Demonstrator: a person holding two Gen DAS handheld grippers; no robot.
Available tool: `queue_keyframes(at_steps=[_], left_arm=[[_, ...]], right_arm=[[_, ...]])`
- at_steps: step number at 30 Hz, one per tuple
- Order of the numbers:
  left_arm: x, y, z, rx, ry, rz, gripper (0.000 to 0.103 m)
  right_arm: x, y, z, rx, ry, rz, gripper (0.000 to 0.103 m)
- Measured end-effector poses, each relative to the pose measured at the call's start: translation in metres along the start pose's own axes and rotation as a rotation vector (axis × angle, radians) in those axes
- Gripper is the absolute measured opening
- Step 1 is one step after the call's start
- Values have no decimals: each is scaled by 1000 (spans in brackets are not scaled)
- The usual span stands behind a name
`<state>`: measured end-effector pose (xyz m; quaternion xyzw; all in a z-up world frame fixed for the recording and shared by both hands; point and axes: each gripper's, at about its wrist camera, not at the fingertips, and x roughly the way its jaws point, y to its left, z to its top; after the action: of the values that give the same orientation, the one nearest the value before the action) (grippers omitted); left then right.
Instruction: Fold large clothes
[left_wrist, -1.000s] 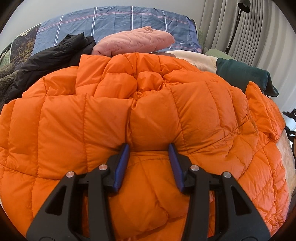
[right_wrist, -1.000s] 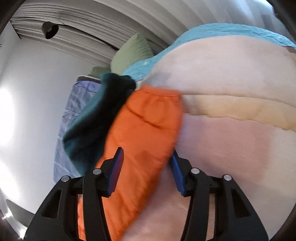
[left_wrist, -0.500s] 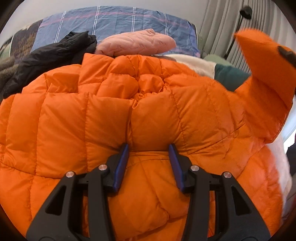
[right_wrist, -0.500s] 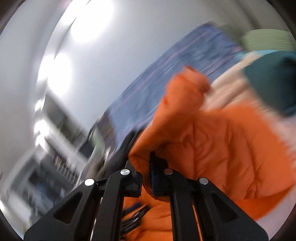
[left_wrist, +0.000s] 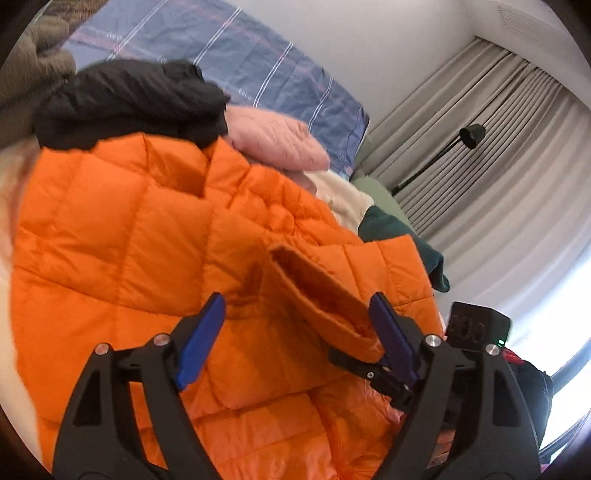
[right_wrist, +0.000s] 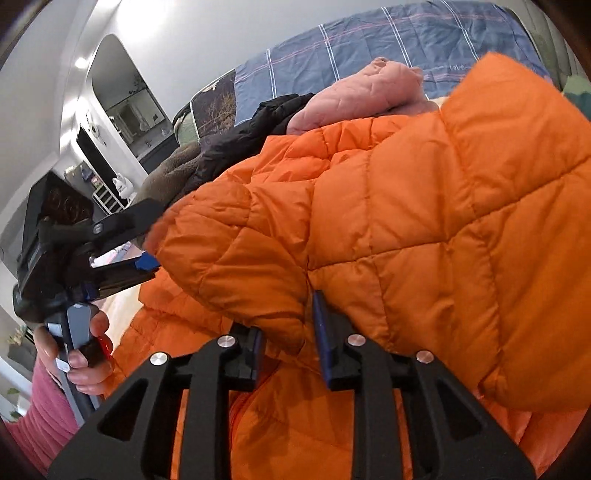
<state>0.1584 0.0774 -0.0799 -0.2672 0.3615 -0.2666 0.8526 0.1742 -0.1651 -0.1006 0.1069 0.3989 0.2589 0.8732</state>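
Orange jacket (left_wrist: 155, 251) lay on the bed; the right gripper (right_wrist: 288, 332) had its jaws clamped on the sleeve (right_wrist: 424, 221), while the left gripper (left_wrist: 295, 325) had its jaws wide above it.

Hidden folds, cropped edges, soft focus

The orange jacket (right_wrist: 406, 221) runs off the right wrist view's right and lower edges, covering the right gripper's (right_wrist: 288, 332) fingertips (whether they pinch fabric is unclear). In the left wrist view the jacket's far collar is blurred, and a sleeve cuff (left_wrist: 325, 295) hides what is probably the other gripper's tip.
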Motion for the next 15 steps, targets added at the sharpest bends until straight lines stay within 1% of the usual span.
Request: queue_keyframes(at_steps=[2,4,5,7,8,10,11,12,14,15], left_arm=[[14,-1,0,-19,37,2,82],[23,1,-1,-46,66,-18,82],[27,-1,-1,-57,75,-34,81],[33,-5,-2,-56,81,-48,78],[36,-9,-2,-45,88,-35,52],[45,-13,-1,-30,119,-19,12],[45,-17,1,-22,120,-8,10],[41,-21,3,1,99,3,9],[21,-35,12,79,32,25,9],[10,-38,17,101,3,32,9]], right_arm=[[-1,2,-6,-5,-2,-2,28],[0,2,-5,-6,-1,-7,28],[-4,4,-11,-7,-2,-10,28],[-3,6,-13,-13,1,-18,28],[-3,8,-14,-20,2,-23,29],[-4,13,-14,-47,3,-48,31],[-8,15,-14,-63,-1,-54,31],[-16,19,-14,-84,-20,-51,31],[-36,24,-11,-112,-70,-30,34],[-48,26,-8,-121,-102,-12,35]])
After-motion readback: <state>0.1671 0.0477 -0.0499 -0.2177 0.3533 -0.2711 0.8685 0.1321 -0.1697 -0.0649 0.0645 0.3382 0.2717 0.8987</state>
